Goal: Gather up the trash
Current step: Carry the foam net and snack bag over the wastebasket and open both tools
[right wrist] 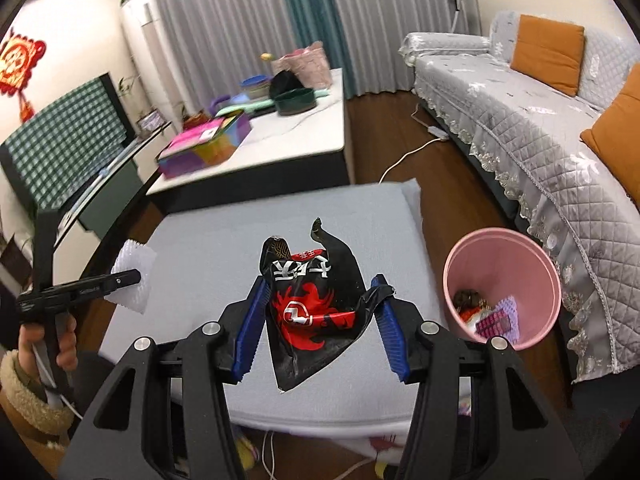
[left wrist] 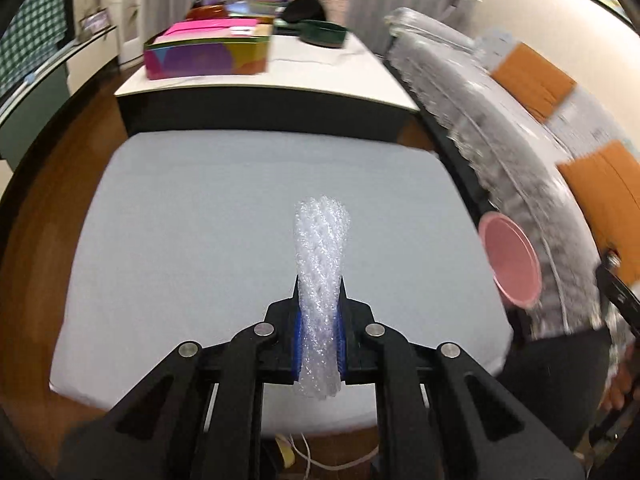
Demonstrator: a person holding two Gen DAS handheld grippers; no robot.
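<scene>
Pale grey-blue on the desk (right wrist: 208,240) cover; just right of that desk, plain pink on the bin (right wrist: 502,286). Above the desk, white netted foam (left wrist: 322,264) between black tool (left wrist: 320,300) arms with blue pads (right wrist: 250,328), and a black wrapper (right wrist: 316,308) printed red and white. Beyond the bin, quilted grey on the sofa (right wrist: 520,128), orange on its cushions (right wrist: 548,54).

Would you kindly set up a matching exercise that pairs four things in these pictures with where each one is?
Things:
1. foam net
2. snack wrapper
3. pink bin
4. orange cushion

Places:
A. on the sofa
B. on the floor beside the grey table
C. in the left hand-held gripper
D. in the right hand-held gripper

Pairs: 1-C, 2-D, 3-B, 4-A
</scene>
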